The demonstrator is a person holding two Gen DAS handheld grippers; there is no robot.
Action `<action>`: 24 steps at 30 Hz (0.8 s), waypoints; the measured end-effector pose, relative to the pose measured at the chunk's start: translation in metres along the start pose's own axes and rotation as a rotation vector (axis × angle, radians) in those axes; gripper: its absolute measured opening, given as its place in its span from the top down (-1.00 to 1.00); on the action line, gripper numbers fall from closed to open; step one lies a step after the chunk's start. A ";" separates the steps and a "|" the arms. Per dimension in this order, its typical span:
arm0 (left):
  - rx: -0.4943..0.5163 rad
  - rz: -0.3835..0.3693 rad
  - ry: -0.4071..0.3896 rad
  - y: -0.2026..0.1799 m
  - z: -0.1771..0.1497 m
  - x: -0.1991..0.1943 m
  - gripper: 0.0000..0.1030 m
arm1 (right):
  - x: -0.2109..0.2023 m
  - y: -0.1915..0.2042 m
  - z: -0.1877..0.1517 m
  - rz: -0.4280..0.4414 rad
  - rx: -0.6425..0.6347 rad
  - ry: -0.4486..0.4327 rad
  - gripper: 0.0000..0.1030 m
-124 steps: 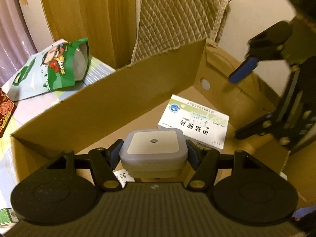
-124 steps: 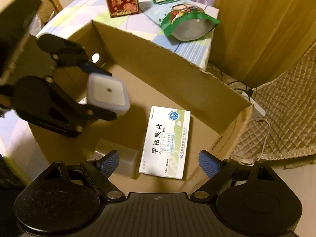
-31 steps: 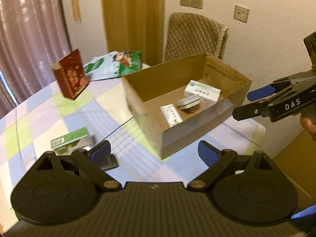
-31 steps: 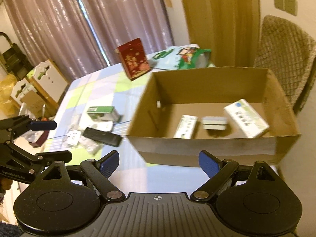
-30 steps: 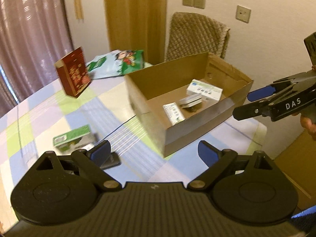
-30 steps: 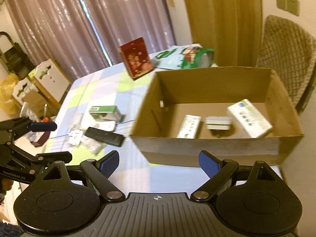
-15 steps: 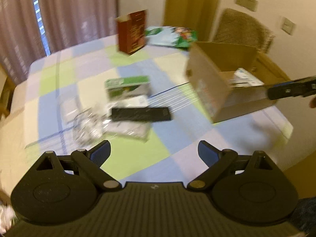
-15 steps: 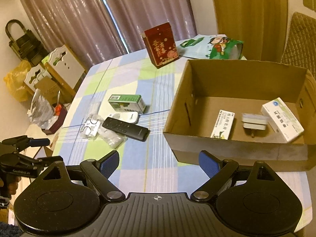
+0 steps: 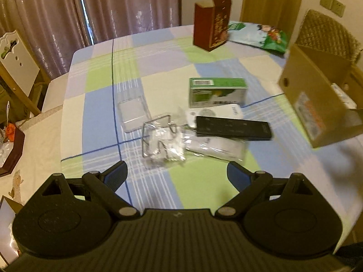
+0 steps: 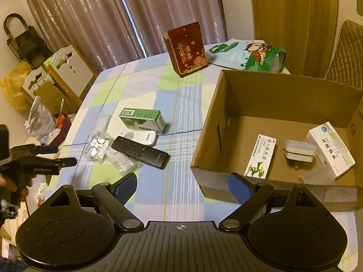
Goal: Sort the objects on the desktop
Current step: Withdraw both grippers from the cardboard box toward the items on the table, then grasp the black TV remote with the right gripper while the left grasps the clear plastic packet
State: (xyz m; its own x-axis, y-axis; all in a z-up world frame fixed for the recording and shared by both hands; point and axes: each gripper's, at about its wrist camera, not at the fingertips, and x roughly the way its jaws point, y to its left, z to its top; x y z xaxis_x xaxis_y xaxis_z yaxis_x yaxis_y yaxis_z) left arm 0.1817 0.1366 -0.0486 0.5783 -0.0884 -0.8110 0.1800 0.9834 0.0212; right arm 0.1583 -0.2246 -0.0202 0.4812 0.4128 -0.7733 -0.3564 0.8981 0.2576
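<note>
Checked cloth (image 10: 145, 86) in blue, green and cream covers the table, with mauve curtains (image 10: 95, 18) behind.

**Position of objects relative to the tools.** A cluster of loose items lies ahead of the left gripper (image 9: 177, 174), slightly beyond its fingertips and not touching them. The cluster comprises a clear plastic packet with a wire part (image 9: 163, 140), a black remote (image 9: 233, 128), a white remote (image 9: 215, 113), a green box (image 9: 217, 91) and a clear flat lid (image 9: 133, 112). The cardboard box (image 10: 211, 122) stands to the right of the cluster. The right gripper (image 10: 182, 187) hangs over the table edge, in front of the box's near left corner.

**Tool state.** Both grippers stand wide apart, with nothing between the blue pads (image 10: 126, 187) and nothing touched.

**Appearance.** The black remote lies across the white remote and a clear-wrapped white item (image 9: 217, 147). The green box rests on its long side. Inside the cardboard box lie two white medicine cartons (image 10: 330, 150) and a white plug-in unit (image 10: 299, 150).
</note>
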 end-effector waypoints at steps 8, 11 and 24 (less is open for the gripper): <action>-0.039 -0.015 0.038 0.018 0.026 0.058 -0.79 | 0.015 -0.008 0.012 -0.021 0.020 0.022 -0.75; -0.046 -0.013 0.062 0.024 0.033 0.078 -0.77 | 0.020 -0.010 0.018 -0.024 0.021 0.029 -0.75; -0.100 -0.091 0.097 0.041 0.044 0.124 -0.34 | 0.057 0.014 0.055 0.034 -0.140 0.075 -0.75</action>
State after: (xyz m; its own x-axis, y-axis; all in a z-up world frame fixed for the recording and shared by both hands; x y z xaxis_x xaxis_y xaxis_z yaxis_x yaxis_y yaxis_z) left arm 0.2955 0.1590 -0.1223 0.4831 -0.1668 -0.8595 0.1453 0.9833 -0.1092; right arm 0.2246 -0.1802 -0.0290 0.4075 0.4250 -0.8083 -0.4818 0.8519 0.2051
